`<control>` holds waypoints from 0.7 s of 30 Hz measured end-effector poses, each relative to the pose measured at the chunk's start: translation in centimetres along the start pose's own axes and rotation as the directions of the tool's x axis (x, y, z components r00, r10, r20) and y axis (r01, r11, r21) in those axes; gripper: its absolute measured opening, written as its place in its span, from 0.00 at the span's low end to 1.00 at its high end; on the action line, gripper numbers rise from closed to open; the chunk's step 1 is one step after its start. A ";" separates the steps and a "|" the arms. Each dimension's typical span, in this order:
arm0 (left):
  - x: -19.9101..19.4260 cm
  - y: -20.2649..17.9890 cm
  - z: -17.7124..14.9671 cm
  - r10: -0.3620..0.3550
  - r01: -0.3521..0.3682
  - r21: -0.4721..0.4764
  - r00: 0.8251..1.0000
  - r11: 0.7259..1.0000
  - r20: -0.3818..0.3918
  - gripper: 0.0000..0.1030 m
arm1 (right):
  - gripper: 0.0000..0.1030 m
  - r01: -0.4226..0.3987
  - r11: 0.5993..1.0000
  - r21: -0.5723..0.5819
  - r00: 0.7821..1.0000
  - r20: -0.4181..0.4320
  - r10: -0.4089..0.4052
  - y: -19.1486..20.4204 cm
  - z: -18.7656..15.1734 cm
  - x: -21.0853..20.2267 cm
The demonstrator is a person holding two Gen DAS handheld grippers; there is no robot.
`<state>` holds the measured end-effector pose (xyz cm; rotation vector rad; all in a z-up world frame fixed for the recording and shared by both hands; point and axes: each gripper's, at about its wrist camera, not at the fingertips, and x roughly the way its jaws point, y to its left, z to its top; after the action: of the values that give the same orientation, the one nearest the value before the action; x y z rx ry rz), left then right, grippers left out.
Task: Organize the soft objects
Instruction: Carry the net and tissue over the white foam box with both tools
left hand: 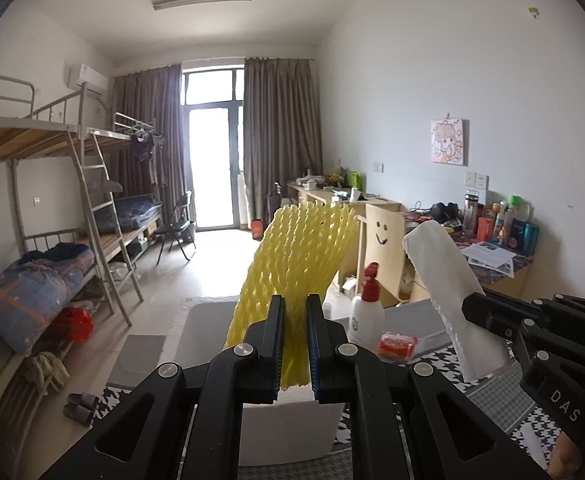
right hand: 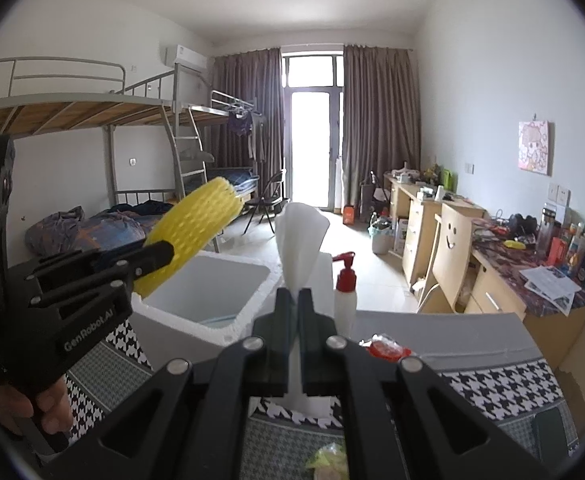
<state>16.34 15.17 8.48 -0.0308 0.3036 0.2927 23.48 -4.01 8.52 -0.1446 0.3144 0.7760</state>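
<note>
Left wrist view
- My left gripper: I am clenching it on the yellow foam net sleeve, with the sleeve standing up and fanning out above my 2 fingers.
- Sleeve's place: it is hanging in the air over the white foam box, which is sitting on the houndstooth cloth.
- Right gripper: it is entering from the right edge and pinching the white foam sheet, which is tilting up and to the left.
- Nearby: the pump bottle and a red packet are standing just beyond the box.

Right wrist view
- My right gripper: I am squeezing it tight on the white foam sheet; the sheet is rising straight up between the fingers, with a little poking out below.
- Left gripper: it is gripping the sleeve above the open box.
- Box: its inside is looking bare from here.

Doing this step well
- Judgement: I am probably carrying both soft pieces to the box.
- Advice: I am keeping both grips firm, since foam is crushing easily and slipping; lowering each piece well inside the walls before letting go, 1 at a time, and steering clear of the bottle.
</note>
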 end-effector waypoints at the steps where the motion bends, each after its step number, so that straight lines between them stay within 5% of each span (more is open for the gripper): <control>1: 0.1 0.0 0.0 0.007 -0.007 0.000 1.000 1.000 0.001 0.11 | 0.06 -0.010 1.000 -0.001 1.000 -0.004 0.010 0.0 0.1 0.3; 21: 2.9 2.7 0.1 0.130 -0.132 -0.042 0.991 0.990 -0.038 0.11 | 0.06 -0.126 0.992 -0.019 0.991 -0.046 0.125 2.4 1.2 4.6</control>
<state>18.21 18.55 7.73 -0.0603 0.3343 0.4298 25.11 1.06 8.10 -0.1647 0.3603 0.9019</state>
